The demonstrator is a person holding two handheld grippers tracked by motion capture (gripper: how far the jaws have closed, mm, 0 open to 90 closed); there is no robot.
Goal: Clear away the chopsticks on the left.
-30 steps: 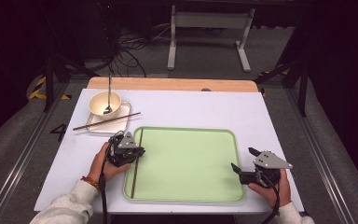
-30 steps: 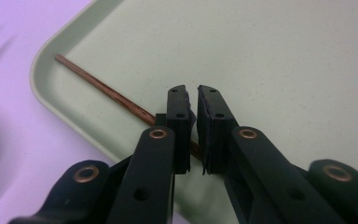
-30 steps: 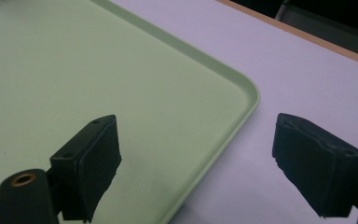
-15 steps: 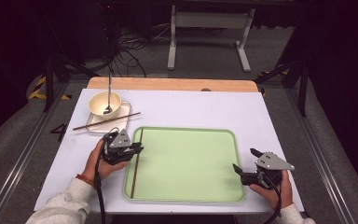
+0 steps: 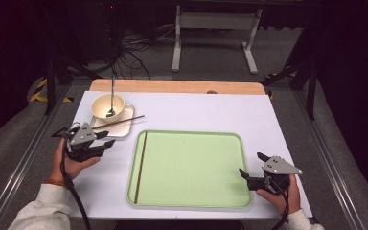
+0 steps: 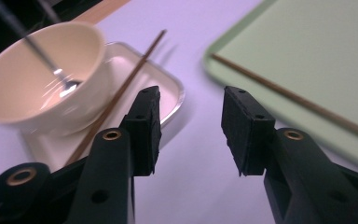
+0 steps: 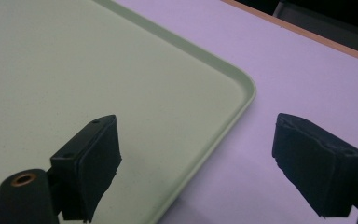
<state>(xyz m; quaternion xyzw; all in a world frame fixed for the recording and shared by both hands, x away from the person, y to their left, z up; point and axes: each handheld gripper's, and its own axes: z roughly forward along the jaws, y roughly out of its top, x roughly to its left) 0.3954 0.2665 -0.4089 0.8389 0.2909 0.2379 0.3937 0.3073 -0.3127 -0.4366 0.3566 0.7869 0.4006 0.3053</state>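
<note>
- Now, at left of frame, our left tool (image 5: 109,139), spread and empty, faces the second chopstick (image 5: 118,122) on the small dish (image 5: 124,130).
- Next we judge a pinch there; right tool (image 5: 252,168), spread, idles beside the green tray (image 5: 191,201).

Chopstick (image 5: 140,166) in green tray (image 5: 191,201), left tool (image 5: 106,138) w/ jaws apart nr bowl (image 5: 106,103).
</note>
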